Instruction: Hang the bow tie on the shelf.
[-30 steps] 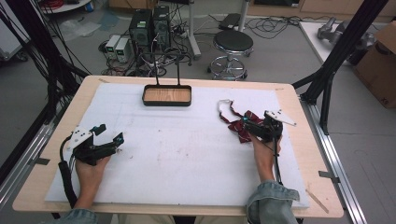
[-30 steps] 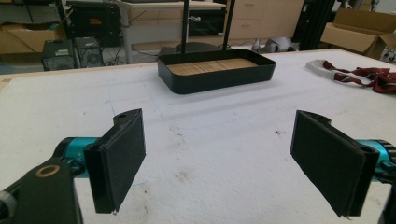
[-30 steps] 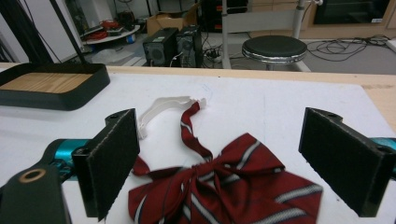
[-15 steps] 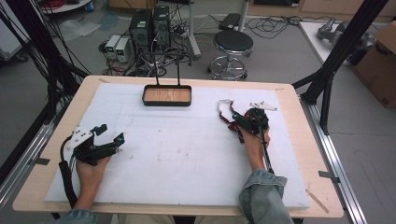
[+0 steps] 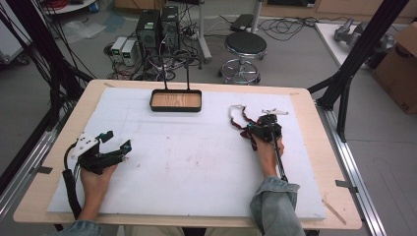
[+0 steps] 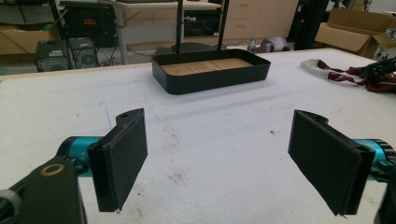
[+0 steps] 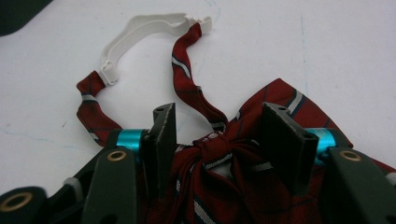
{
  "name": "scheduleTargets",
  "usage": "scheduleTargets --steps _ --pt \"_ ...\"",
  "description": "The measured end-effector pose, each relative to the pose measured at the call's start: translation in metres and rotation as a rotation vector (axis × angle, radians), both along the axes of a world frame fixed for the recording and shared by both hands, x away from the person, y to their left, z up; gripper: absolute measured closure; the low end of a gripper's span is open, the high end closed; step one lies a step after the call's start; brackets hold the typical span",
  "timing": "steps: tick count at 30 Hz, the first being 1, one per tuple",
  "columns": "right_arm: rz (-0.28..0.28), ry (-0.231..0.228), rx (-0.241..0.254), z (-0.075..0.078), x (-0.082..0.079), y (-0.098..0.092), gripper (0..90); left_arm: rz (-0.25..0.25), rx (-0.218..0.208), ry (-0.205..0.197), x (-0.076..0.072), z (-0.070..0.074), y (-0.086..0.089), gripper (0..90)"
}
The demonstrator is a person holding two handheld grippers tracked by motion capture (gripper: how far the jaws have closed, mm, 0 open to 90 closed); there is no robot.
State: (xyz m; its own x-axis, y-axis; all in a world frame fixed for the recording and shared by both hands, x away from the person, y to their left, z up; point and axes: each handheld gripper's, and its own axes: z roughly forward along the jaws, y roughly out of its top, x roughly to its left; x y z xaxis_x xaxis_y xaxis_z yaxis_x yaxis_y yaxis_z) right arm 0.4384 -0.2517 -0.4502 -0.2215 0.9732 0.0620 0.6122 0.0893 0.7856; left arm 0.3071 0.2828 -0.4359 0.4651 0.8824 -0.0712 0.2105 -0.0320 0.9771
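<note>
A dark red striped bow tie (image 7: 219, 154) with a white plastic neck strap (image 7: 140, 28) lies on the white mat at the right. My right gripper (image 7: 217, 135) is down over it, one pad on each side of the knot. Its jaws have just been closing, and the cloth sits between them with a little room left at the pads. From above, the right gripper (image 5: 259, 129) covers most of the bow tie (image 5: 244, 123). My left gripper (image 5: 116, 139) rests on the mat at the left, open, with nothing between its pads (image 6: 121, 154).
A black tray (image 5: 175, 109) with a wooden floor and a tall wire handle stands at the mat's far middle, and it is also ahead in the left gripper view (image 6: 210, 79). The bow tie (image 6: 355, 74) lies far right there. The white mat (image 5: 196, 162) covers the wooden table.
My right gripper has moved left and down onto the bow tie, and its jaws have narrowed around the knot. The left hand has stayed put.
</note>
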Motion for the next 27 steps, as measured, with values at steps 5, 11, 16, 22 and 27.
scheduleTargets --steps 5,11,16,22,27 --pt "-0.012 0.033 -0.015 0.0 0.002 0.002 59.8 0.001 0.001 0.0 0.0 0.0 0.0 20.0" --pt "-0.007 0.019 -0.073 0.002 0.001 0.006 69.0 0.005 0.004 0.0 0.0 0.0 0.0 20.2" --pt "-0.011 -0.051 -0.053 0.01 -0.003 0.007 69.3 0.007 0.005 -0.001 0.0 0.0 0.0 20.2" --pt "0.011 -0.224 -0.019 0.035 -0.011 0.014 69.3 0.01 0.005 -0.004 0.0 0.0 0.0 20.2" --pt "0.02 -0.275 -0.02 0.046 -0.014 0.016 69.3 0.008 0.006 -0.002 0.0 0.0 0.0 20.6"
